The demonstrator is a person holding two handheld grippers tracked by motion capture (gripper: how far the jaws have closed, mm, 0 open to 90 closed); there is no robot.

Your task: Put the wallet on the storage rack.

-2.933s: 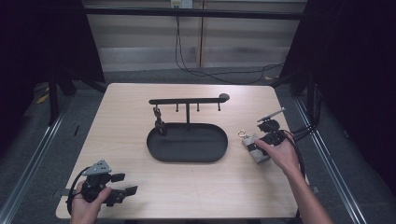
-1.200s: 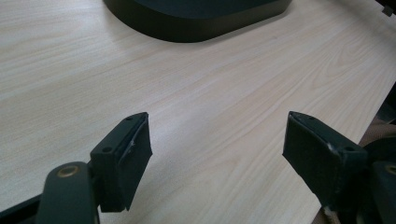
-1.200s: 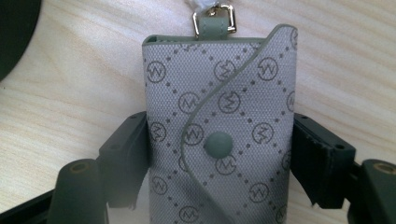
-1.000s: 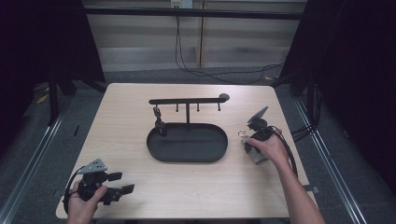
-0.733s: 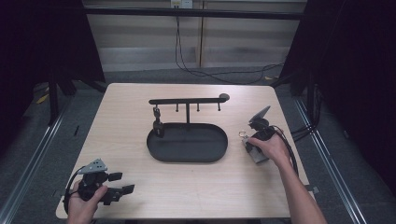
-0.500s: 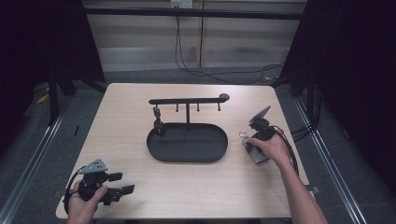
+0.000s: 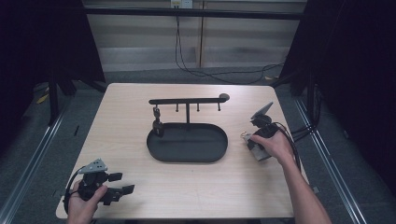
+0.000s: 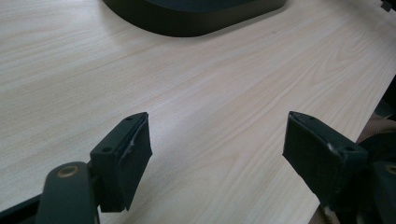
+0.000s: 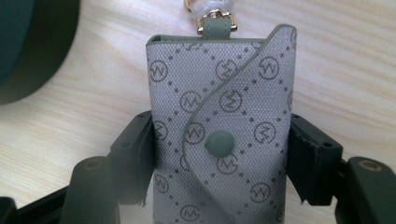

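Right gripper (image 9: 219, 154): its 2 jaws have just been closing and now clamp the grey monogram key pouch (image 9: 222, 121) by both long sides.
Key pouch: lies flat on the table (image 7: 126, 130) between the pads, gold clasp (image 9: 205, 11) pointing away beyond the jaw tips.
Right hand (image 7: 273, 144): wrapped over the gripper, forearm angled in from below.
Left gripper (image 8: 217, 149): jaws wide, bare wood between them, black oval tray (image 8: 196, 18) well ahead.
Left hand (image 7: 84, 205): low at the table's near corner.

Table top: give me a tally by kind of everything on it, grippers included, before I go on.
Grippers: 2, the left gripper open over bare wood, the right gripper shut on the pouch.
Grey patterned key pouch: 1.
Black oval tray with its hook rack: 1.
Small dark item hanging on the rack: 1.
Total: 5.
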